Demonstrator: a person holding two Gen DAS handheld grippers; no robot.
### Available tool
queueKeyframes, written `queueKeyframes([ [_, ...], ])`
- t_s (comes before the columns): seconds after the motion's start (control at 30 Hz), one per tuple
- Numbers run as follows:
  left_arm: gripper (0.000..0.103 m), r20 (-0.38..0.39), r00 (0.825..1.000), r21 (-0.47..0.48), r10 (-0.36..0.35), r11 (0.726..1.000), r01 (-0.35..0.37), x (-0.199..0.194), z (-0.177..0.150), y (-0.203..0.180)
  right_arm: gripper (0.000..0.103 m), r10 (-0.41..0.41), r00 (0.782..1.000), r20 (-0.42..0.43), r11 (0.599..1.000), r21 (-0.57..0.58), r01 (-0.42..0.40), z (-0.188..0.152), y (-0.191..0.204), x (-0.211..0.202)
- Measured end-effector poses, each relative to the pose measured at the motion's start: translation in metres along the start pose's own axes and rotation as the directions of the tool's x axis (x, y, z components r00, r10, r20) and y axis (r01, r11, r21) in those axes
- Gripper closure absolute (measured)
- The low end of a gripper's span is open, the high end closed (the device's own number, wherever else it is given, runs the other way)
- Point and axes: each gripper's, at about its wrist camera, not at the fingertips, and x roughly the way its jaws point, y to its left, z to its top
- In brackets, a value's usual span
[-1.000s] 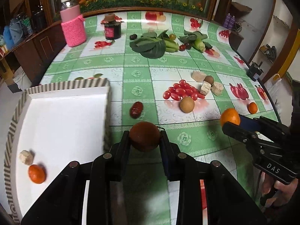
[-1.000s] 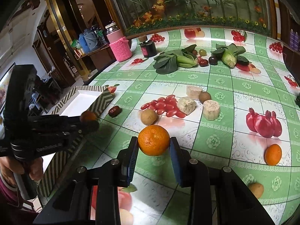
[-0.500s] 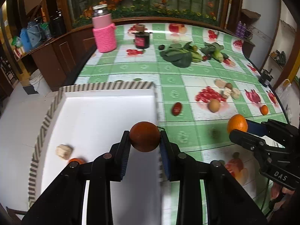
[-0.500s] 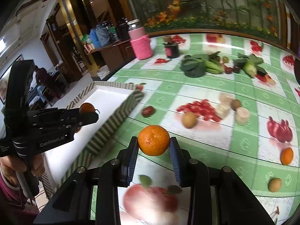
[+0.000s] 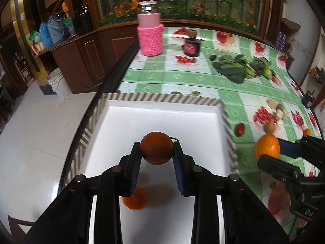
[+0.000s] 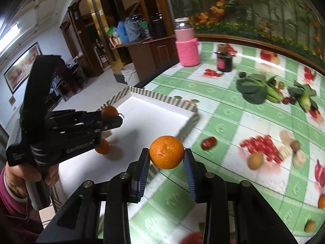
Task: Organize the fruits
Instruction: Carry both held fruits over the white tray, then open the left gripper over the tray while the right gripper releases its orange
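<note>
Left tongs (image 5: 156, 151): we hold a dark brown fruit (image 5: 156, 148) pinched between both pads, up in the air over the white tray (image 5: 162, 113).
Right tongs (image 6: 166, 158): we hold an orange (image 6: 166, 152) clamped between the blue pads, above the green checked table (image 6: 213, 109), just past the tray's near corner.
Tray: under our left tongs and to the left of our right tongs; its striped rim (image 5: 162, 97) runs across ahead of the left pads.
Fruit in tray: a small orange (image 5: 135, 200) lies below the left tongs, blurred.
Fruit on table: a red date (image 6: 208, 142) just ahead of the right tongs; a brown fruit (image 6: 255, 160) further right.
Far ahead: pink jar (image 5: 150, 34), greens (image 5: 233, 69).
Hand (image 6: 18, 177): grips the left handle.
</note>
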Motion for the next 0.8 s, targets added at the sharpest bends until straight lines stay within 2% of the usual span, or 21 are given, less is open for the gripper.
queueKeyframes([
  [0.37, 0.075, -0.043, 0.999, -0.05, 0.024, 0.998, -0.026, 0.036, 0.017, 0.03, 0.069, 0.016, 0.998, -0.058, 0.999, -0.051, -0.019, 0.024, 0.017, 0.047],
  [0.8, 0.075, -0.092, 0.995, -0.066, 0.028, 0.997, -0.035, 0.064, 0.024, 0.034, 0.069, 0.015, 0.99, -0.141, 0.995, -0.091, -0.028, 0.03, 0.019, 0.089],
])
